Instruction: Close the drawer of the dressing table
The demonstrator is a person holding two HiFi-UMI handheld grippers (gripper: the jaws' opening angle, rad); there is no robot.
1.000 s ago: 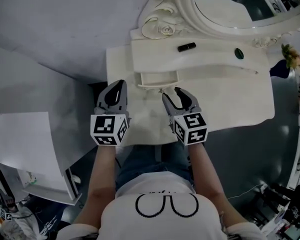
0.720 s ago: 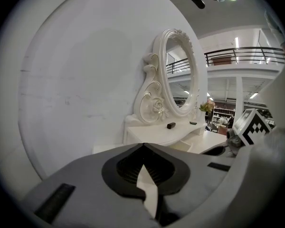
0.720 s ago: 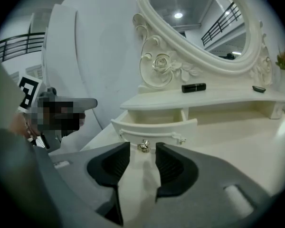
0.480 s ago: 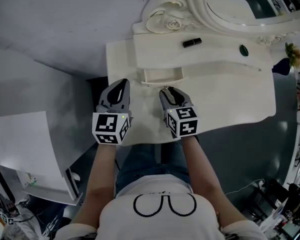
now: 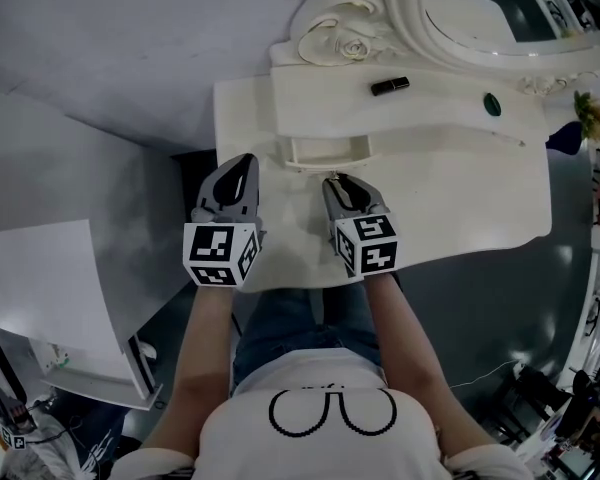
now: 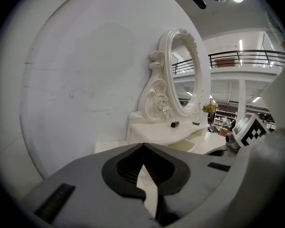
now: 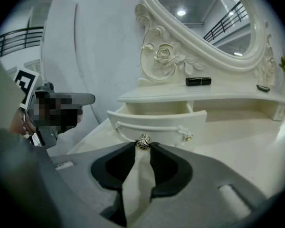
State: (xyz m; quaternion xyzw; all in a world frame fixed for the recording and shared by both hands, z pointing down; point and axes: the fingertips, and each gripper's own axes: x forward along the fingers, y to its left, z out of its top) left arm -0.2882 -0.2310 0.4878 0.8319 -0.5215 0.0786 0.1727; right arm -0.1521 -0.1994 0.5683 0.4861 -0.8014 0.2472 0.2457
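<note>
Drawer (image 7: 154, 120) stands open, long axis across the dressing table (image 7: 237, 127), front toward the right gripper (image 7: 142, 147); its knob (image 7: 143, 142) sits between those closing, narrow fingers (image 7: 168, 167). Left gripper (image 6: 143, 147) fingers meet, empty.

A smooth, pale grey curved wall (image 5: 130, 48) stands behind the cream-white carved dressing table (image 5: 480, 198). To the table's right in the head view, a dark grey glossy floor (image 5: 500, 308) catches small reflections. A flat white board (image 5: 40, 288) shows at the left, and farther off a white upper gallery with a dark metal railing (image 6: 247, 56) runs under bright strip lights (image 6: 241, 45).
</note>
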